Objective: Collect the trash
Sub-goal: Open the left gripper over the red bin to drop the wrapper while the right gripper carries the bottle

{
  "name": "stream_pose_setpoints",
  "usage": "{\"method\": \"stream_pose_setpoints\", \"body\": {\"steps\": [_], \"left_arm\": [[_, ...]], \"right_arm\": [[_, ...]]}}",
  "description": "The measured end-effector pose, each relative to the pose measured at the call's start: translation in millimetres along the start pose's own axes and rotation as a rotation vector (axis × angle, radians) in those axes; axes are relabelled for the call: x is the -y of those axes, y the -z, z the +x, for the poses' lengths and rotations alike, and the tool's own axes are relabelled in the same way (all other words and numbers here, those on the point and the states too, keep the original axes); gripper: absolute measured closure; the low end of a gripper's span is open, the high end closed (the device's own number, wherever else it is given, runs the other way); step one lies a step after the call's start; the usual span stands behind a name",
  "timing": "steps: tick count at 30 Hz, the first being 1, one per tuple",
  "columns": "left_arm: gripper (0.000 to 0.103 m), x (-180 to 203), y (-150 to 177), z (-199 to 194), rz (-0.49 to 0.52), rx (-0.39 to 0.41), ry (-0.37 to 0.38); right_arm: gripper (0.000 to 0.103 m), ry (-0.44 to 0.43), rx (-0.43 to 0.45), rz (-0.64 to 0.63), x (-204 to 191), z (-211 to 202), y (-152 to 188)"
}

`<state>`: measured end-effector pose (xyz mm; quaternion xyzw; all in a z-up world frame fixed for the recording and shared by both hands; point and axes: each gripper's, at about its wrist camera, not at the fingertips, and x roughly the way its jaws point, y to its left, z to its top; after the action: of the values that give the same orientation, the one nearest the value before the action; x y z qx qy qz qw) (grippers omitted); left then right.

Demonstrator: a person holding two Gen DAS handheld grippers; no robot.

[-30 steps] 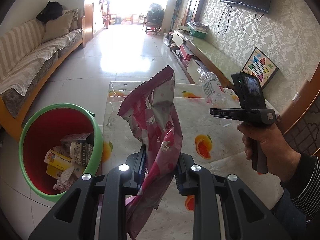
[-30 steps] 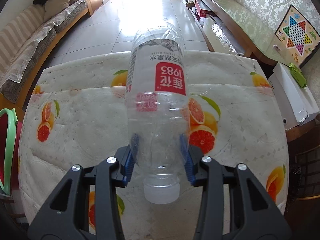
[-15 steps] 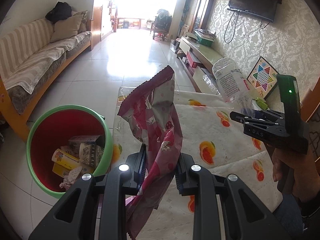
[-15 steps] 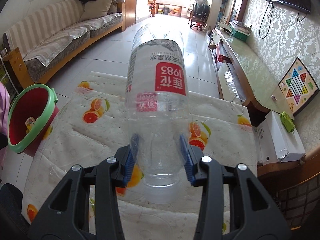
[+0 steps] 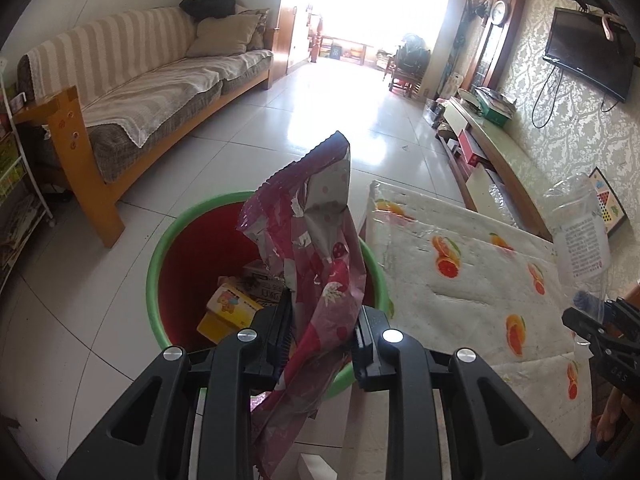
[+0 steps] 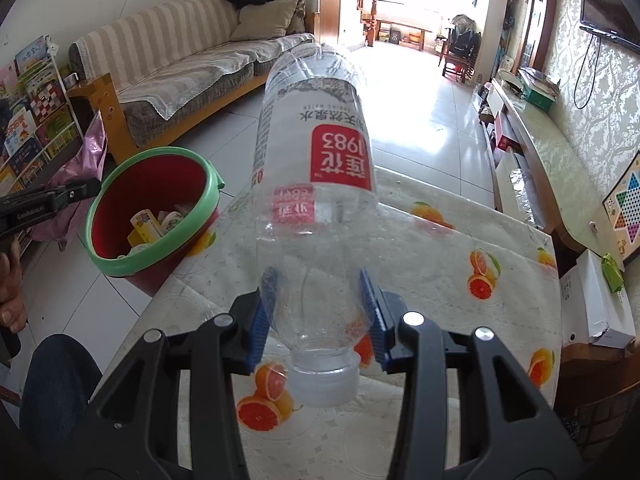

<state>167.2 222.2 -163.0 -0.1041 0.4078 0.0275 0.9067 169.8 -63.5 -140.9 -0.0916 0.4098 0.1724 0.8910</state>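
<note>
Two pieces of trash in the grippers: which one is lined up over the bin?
The pink wrapper in the left gripper: the red bin lies right behind it. The clear bottle in the right gripper is over the table.

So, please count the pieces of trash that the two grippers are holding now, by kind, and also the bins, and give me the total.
Pink snack wrapper, in the left gripper: 1
Clear plastic water bottle, in the right gripper: 1
Red bucket with green rim, trash already inside: 1
Total: 3
</note>
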Motion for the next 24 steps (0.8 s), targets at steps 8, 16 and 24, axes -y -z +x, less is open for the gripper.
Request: {"method": "stream_pose_setpoints", "body": {"steps": [8, 16, 24], "left_arm": [[0.08, -32.3, -5.3, 46.8, -0.024, -0.06, -0.029], [0.059, -40.8, 1.6, 72.2, -0.037, -0.106, -0.053], [0.017, -38.3, 7.9, 59.9, -0.024, -0.084, -0.06]], "right_arm": [[0.062, -0.033, -0.002, -0.049, -31.2, -1.8, -3.8], [0.062, -0.035, -0.006, -0.057, -41.9, -6.9, -2.6], [0.062, -0.031, -0.008, -0.069, -44.1, -5.9, -2.6]]}}
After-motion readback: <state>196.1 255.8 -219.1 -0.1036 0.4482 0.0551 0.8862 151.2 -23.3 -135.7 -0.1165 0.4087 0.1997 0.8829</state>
